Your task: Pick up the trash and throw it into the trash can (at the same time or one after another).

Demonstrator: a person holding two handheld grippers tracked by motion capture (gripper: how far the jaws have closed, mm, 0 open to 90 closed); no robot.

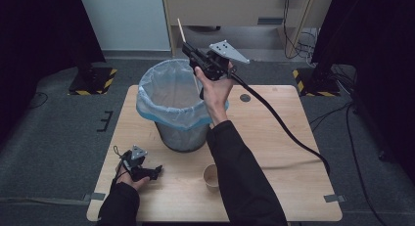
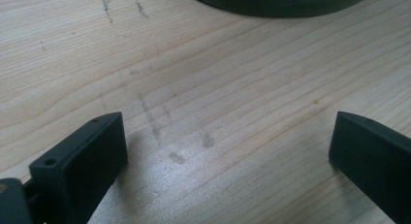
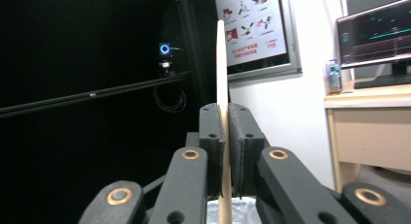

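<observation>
My right gripper point(image 1: 188, 50) is raised over the far rim of a mesh waste bin point(image 1: 182, 138) lined with a pale blue bag point(image 1: 147, 96). Its jaws are shut on a thin wooden stick point(image 1: 181, 29), which stands nearly upright, one end above the jaws and the other reaching down toward the bin's mouth. In the right gripper view the stick point(image 3: 221, 64) is pinched between the two pads of the gripper point(image 3: 226, 122). My left gripper point(image 1: 155, 171) lies on the table at the near left, open, with bare wood between its jaws point(image 2: 228, 136). The bin's base point(image 2: 276, 3) shows just beyond it.
A paper cup point(image 1: 211, 177) stands on the wooden table point(image 1: 284, 152) near the front edge, beside the person's right sleeve. The right gripper's cable point(image 1: 288, 130) trails across the table's right half. A desk point(image 1: 235, 11) and black curtains lie behind.
</observation>
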